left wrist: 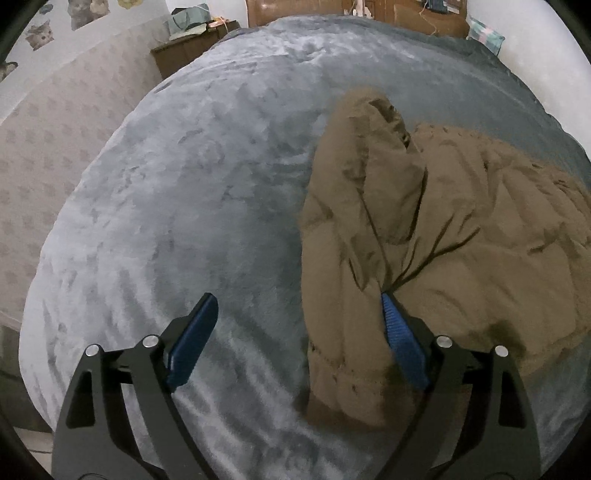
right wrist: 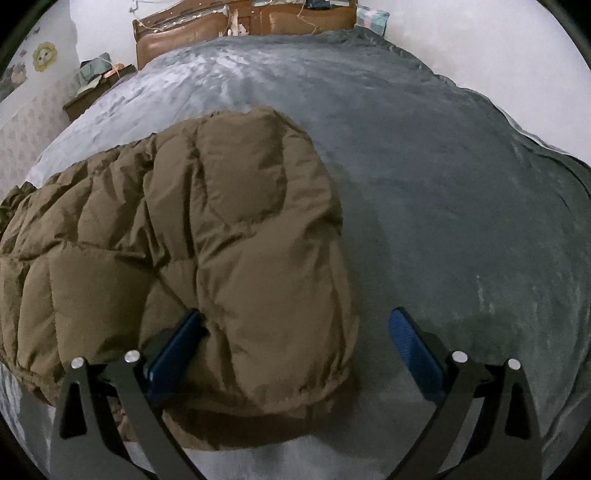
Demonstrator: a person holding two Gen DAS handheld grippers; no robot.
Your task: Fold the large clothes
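A brown quilted puffer jacket (left wrist: pixel 424 229) lies bunched on a grey plush blanket (left wrist: pixel 192 192) that covers the bed. In the left wrist view a sleeve (left wrist: pixel 369 155) lies folded over its left side. My left gripper (left wrist: pixel 299 310) is open over the jacket's left edge; its right finger touches the fabric, its left finger is over the blanket. In the right wrist view the jacket (right wrist: pixel 207 229) fills the left half. My right gripper (right wrist: pixel 295 325) is open over the jacket's right edge; its left finger presses into the fabric, its right finger is over the blanket (right wrist: pixel 461 192).
A wooden headboard (right wrist: pixel 243 22) stands at the far end of the bed. A dark nightstand (left wrist: pixel 184 48) with bags on it stands at the far left by a patterned wall (left wrist: pixel 48 140). A checked pillow (left wrist: pixel 484 35) lies at the far right corner.
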